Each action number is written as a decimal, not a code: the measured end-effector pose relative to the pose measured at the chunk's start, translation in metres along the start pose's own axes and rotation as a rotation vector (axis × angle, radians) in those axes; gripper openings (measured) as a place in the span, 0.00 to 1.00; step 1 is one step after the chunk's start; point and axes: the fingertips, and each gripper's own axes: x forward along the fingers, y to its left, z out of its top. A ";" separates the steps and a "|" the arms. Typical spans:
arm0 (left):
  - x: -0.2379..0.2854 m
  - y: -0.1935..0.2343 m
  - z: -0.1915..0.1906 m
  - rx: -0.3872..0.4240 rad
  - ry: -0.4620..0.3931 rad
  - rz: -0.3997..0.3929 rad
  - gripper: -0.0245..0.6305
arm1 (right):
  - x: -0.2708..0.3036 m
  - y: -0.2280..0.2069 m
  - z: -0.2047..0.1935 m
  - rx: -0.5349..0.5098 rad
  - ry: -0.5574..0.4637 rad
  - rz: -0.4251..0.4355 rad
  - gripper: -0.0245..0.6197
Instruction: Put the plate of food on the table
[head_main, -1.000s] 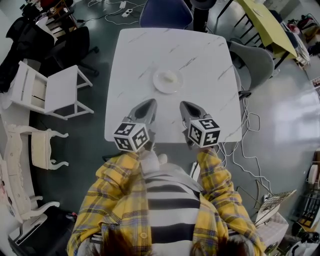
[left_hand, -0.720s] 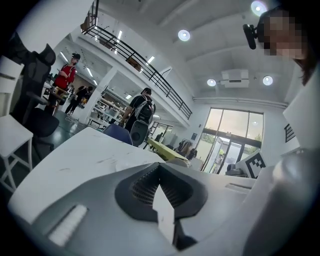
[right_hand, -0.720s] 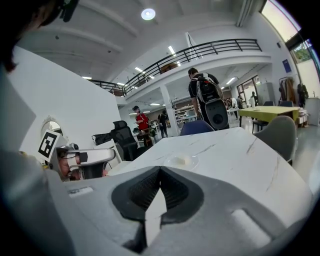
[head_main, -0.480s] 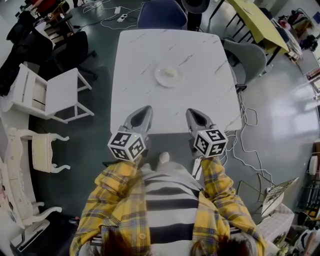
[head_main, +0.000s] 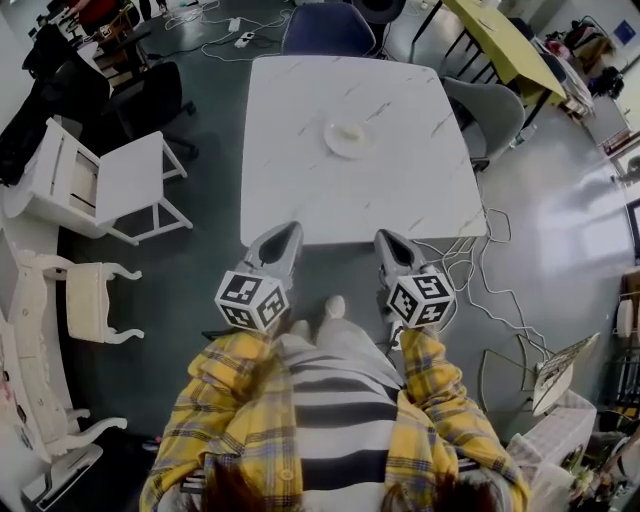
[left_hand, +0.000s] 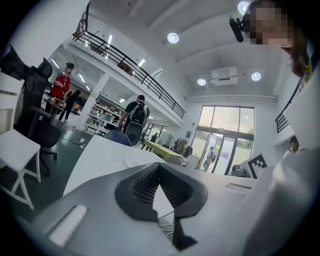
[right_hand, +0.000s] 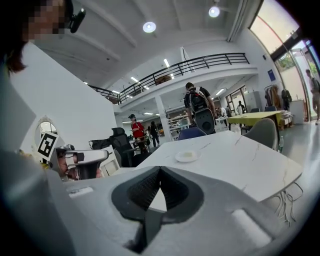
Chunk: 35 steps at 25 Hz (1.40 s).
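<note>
A small white plate with pale food (head_main: 347, 137) rests on the white marble table (head_main: 300, 190), past its middle. In the right gripper view the plate (right_hand: 186, 156) shows far off on the tabletop. My left gripper (head_main: 287, 232) hangs at the table's near edge, shut and holding nothing. My right gripper (head_main: 389, 240) is level with it at the same edge, also shut and empty. In their own views, the left gripper's (left_hand: 159, 166) and right gripper's (right_hand: 160, 169) tips meet. Both are well short of the plate.
A white chair (head_main: 110, 185) stands left of the table and a grey chair (head_main: 495, 115) at its right. A blue chair (head_main: 328, 28) is at the far end. Cables (head_main: 470, 270) lie on the floor by the table's near right corner. People stand in the background.
Both grippers have drawn back from over the table to its near edge, away from the plate. The plate stays where it was on the table.
</note>
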 end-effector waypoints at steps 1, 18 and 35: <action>-0.005 -0.001 -0.002 -0.003 -0.001 -0.004 0.03 | -0.005 0.004 -0.002 0.001 -0.005 -0.006 0.04; -0.018 -0.023 -0.023 -0.021 0.008 -0.043 0.03 | -0.048 0.003 -0.025 -0.003 0.003 -0.112 0.04; 0.020 -0.036 -0.024 -0.022 0.018 -0.031 0.03 | -0.041 -0.028 -0.010 0.025 -0.015 -0.095 0.04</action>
